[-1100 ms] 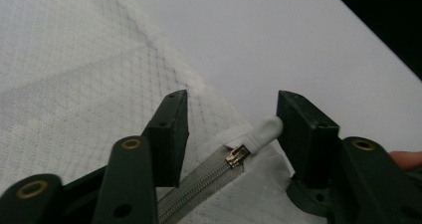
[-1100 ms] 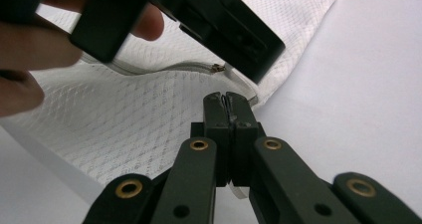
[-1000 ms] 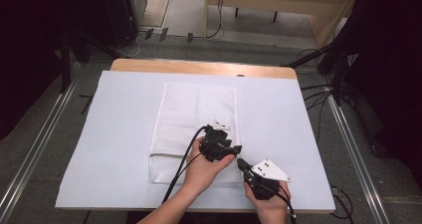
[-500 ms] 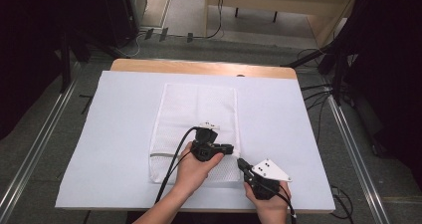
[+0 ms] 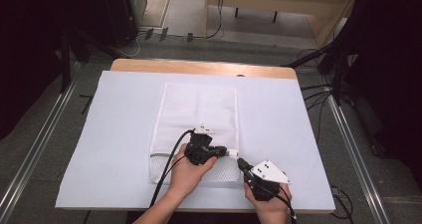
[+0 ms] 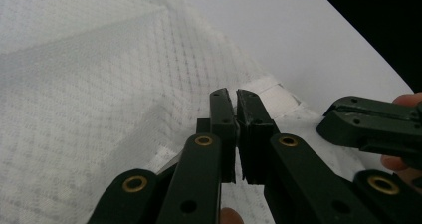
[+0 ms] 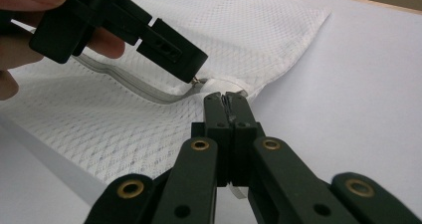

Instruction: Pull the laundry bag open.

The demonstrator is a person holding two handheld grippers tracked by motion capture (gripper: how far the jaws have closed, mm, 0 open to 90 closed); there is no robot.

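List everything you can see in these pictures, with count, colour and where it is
Mesh laundry bag: one, white, flat at the table's middle, long side running away from the person.
Zipper: one, grey, along the bag's near end.
Table cover: one, white, over the tabletop.
Table: one, wooden edge showing at the far side.
Cables: several, black, on the floor to the right.
Left gripper: one, black, jaws shut at the zipper's right end.
Right gripper: one, black, jaws shut on the bag's near right corner.
Hands: two, holding the grippers.
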